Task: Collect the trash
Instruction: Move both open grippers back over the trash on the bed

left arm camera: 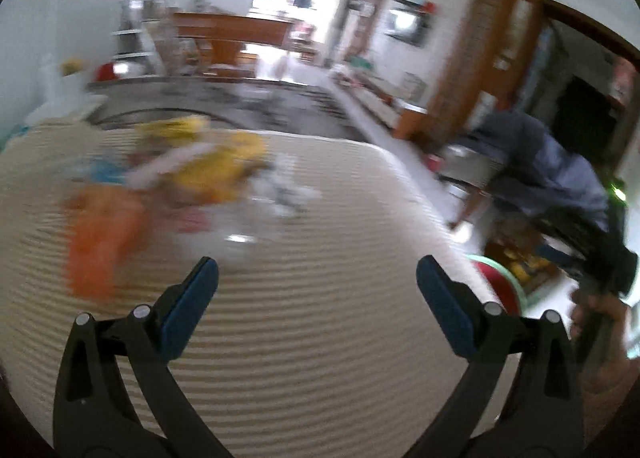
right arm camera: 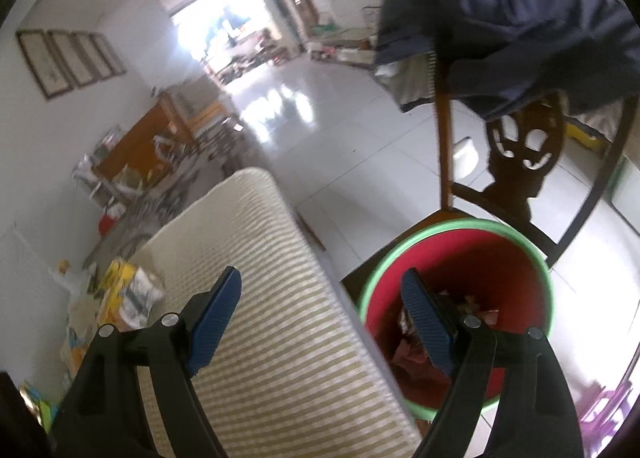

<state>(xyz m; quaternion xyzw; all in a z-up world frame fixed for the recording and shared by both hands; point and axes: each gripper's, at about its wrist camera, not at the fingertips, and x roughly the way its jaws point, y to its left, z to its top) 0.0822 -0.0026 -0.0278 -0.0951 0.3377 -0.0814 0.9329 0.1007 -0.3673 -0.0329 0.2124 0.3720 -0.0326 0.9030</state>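
Both grippers are empty right now. The left gripper (left arm camera: 317, 278) has its jaws spread wide with nothing between them, aimed at the trash (left arm camera: 176, 173) piled toward the far left of the mat (left arm camera: 320, 358). The right gripper (right arm camera: 321, 298) also has its jaws apart and empty, with one finger over the bin (right arm camera: 456, 306).

Best bet for the next grab, I think: go for one piece at the pile's near edge, slow down first since the left view is smeared, and clamp only once a wrapper sits between the pads.

The left view shows the pile head-on but only a sliver of the bin. The right view shows the bin just off the mat's right edge with scraps already inside it.
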